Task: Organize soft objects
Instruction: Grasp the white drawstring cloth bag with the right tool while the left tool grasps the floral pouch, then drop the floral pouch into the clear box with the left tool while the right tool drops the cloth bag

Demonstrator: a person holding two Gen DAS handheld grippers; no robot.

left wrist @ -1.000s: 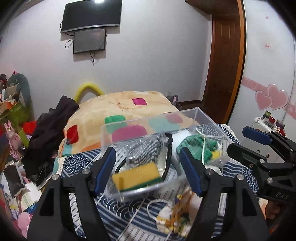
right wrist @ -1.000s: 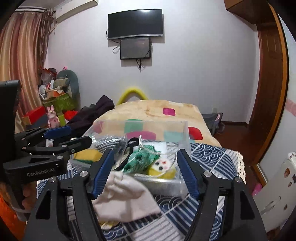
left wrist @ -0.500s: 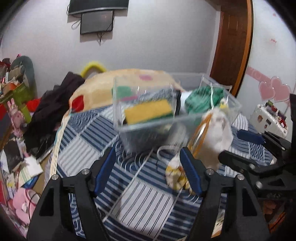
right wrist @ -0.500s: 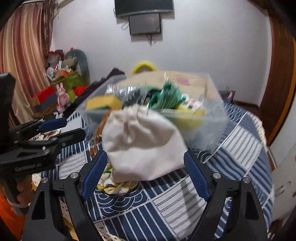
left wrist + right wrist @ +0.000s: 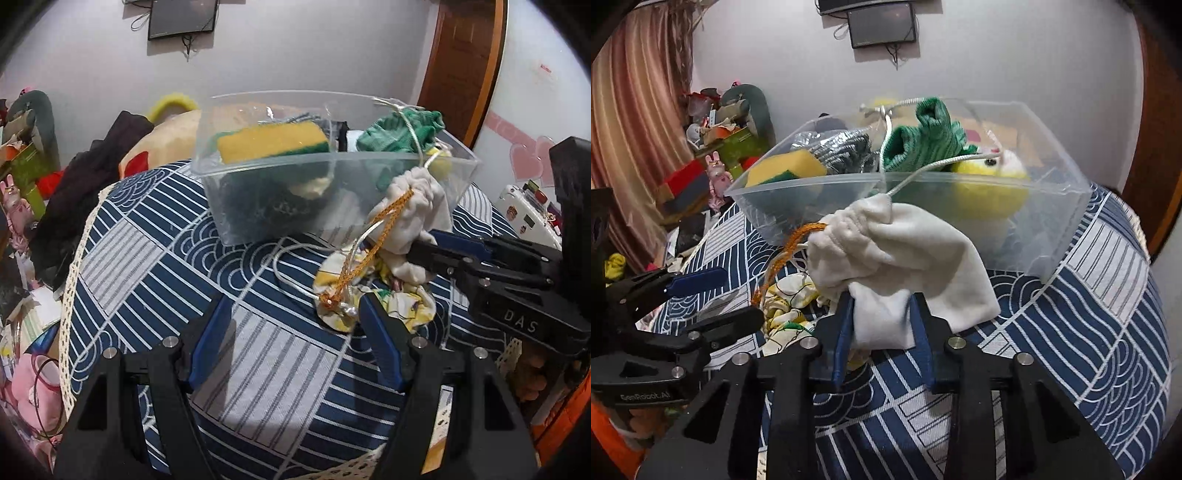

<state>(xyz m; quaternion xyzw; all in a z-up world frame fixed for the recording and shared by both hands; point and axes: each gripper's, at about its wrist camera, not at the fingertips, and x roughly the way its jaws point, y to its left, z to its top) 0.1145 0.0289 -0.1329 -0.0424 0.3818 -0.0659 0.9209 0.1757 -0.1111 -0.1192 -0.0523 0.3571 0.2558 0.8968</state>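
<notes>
Your right gripper (image 5: 881,323) was closed on the lower edge of the white drawstring pouch (image 5: 901,254), its two blue pads (image 5: 844,332) pressed into the cloth from either side; in the left wrist view the same gripper (image 5: 424,243) reached in from the right and the white pouch (image 5: 413,214) stood gathered above its tips. Your left gripper (image 5: 293,343) was spread wide and held nothing, its blue pads (image 5: 210,343) poised above the striped cloth; in the right wrist view it (image 5: 713,295) lay to the left of the pouch, jaws apart. An orange braided cord (image 5: 373,251) ran from the neck of the pouch down to a yellow patterned fabric piece (image 5: 369,299) that lay on the blue-and-white patterned cloth (image 5: 166,266) just beside your left gripper's right pad. A white cord (image 5: 934,170) led from the pouch mouth up over the rim of the clear plastic bin (image 5: 1056,206), which stood directly behind the pouch; whether the pouch touched the bin wall cannot be told. Inside the bin lay a yellow-and-green sponge (image 5: 273,142), a green knitted item (image 5: 399,133), a yellow plush toy (image 5: 990,188) and a grey striped item (image 5: 842,151). Beyond the bin were a dark garment (image 5: 85,177) on the bed and a wall-mounted screen (image 5: 882,22)
</notes>
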